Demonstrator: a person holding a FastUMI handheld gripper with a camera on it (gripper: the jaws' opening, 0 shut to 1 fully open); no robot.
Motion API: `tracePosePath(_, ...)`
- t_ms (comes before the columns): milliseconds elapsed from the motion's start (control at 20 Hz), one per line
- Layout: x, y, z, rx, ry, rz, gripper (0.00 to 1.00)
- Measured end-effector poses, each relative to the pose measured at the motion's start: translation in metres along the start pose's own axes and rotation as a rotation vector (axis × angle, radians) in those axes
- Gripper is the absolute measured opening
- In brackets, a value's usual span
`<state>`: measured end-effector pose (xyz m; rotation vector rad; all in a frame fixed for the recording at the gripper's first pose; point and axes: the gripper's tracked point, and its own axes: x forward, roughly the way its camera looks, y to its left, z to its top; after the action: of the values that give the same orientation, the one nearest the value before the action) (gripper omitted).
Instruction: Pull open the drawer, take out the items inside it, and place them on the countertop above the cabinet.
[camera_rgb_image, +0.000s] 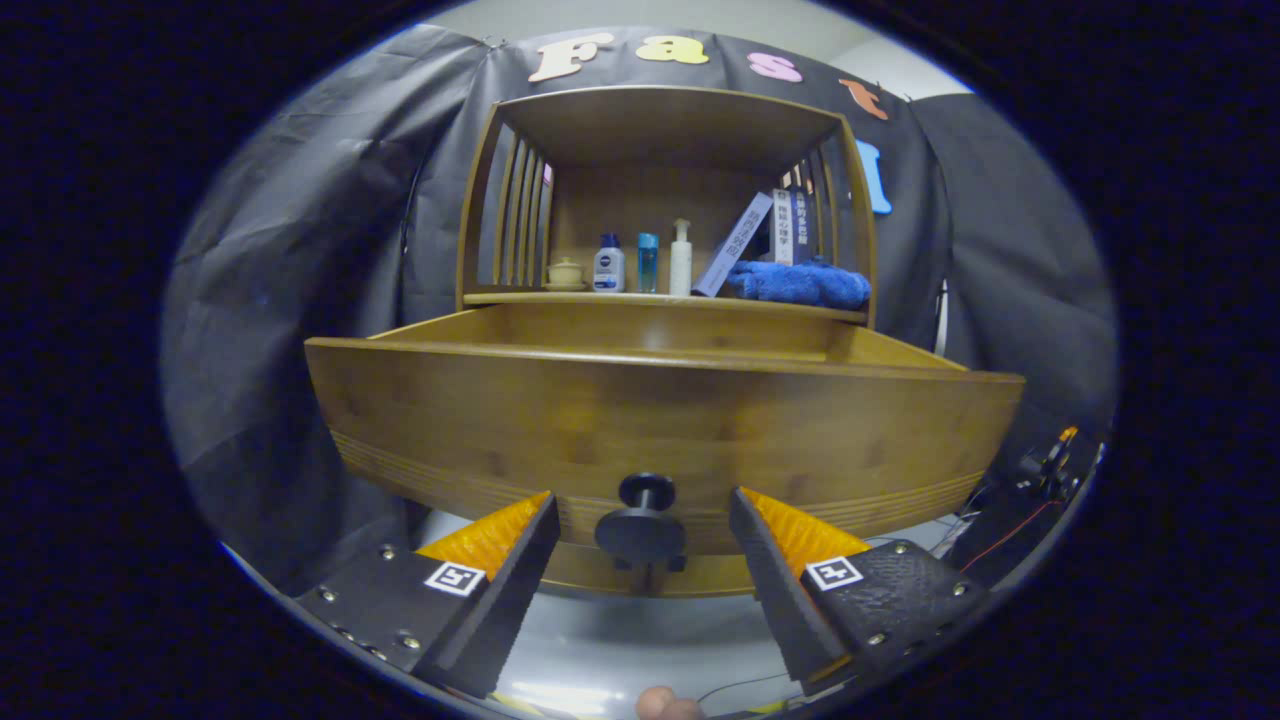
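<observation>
The drawer (660, 420) front hides its inside, so any contents cannot be made out. The gripper (645, 530) fingers stand apart either side of the knob (641, 525), touching nothing; their rear parts are cut off. Labels on the bottles (645, 262) and book (735, 245) spines are too small to tell. A fingertip (668, 705) is cut off below.

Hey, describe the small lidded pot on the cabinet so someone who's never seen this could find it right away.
Start at the wooden cabinet whose drawer is pulled out, its knob between the open tool's fingers. On the countertop above stands a row of items. The lidded pot is the end one, beside the slatted side, next to three bottles; it alone is squat, pale and on a saucer.
</observation>
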<state>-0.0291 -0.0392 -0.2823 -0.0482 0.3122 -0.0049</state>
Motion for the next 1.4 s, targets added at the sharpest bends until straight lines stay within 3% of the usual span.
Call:
tracePosePath(450, -0.007, -0.002, 0.079, 0.165, 0.02, 0.003, 1.0)
tracePosePath(800, 0.01, -0.008, 0.162, 0.092, -0.038, -0.018, 1.0)
tracePosePath(950, 0.032, -0.002, 0.178, 0.056, 0.011, 0.01, 1.0)
tracePosePath(1100, 0.063, -0.015, 0.19, 0.011, 0.058, -0.014, 1.0)
tracePosePath(1250, 0.098, -0.003, 0.176, 0.054, 0.201, 0.052, 1.0)
tracePosePath(1400, 0.137, -0.012, 0.158, 0.074, 0.311, 0.008, 1.0)
